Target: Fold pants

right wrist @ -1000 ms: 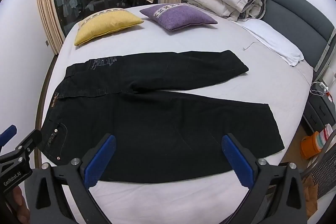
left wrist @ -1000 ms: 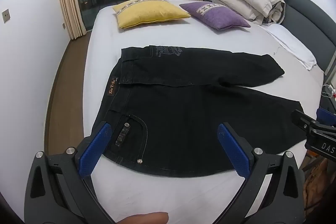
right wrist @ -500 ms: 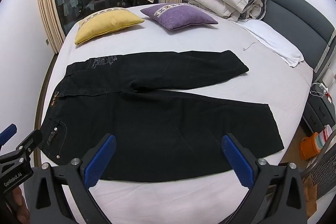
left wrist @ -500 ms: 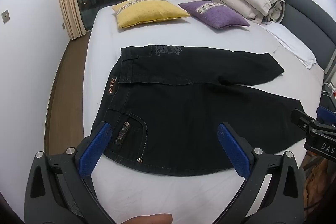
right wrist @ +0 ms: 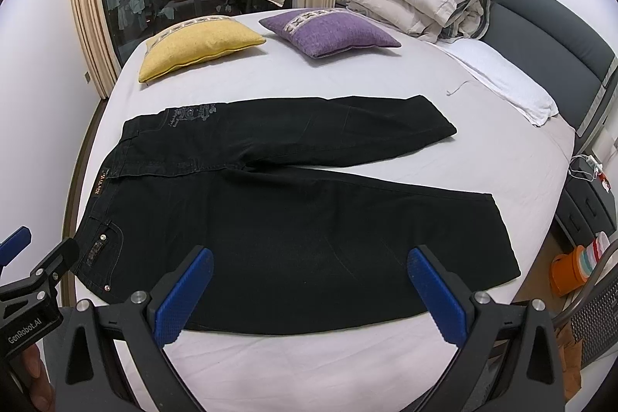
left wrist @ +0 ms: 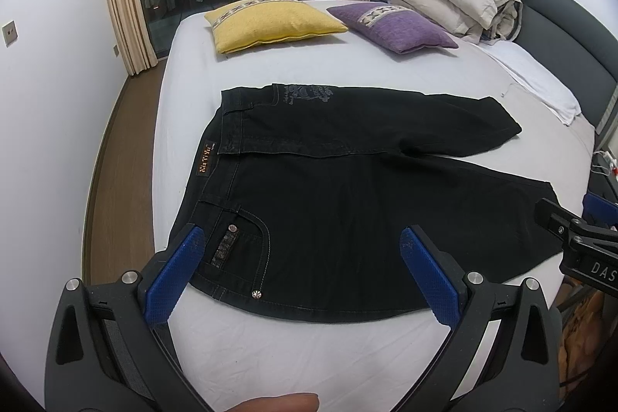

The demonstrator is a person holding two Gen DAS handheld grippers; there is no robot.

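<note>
Left wrist view shows black pants (left wrist: 347,203) spread flat on the bed (left wrist: 386,76), legs apart. I hold left gripper (left wrist: 297,253) and right gripper (right wrist: 309,273) with fingers spread, holding nothing — folding not begun, I judge. Next: pinch the near edge.

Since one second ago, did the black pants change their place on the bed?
No. The black pants lie the same way below the yellow pillow, far leg pointing toward the white pillow.
</note>
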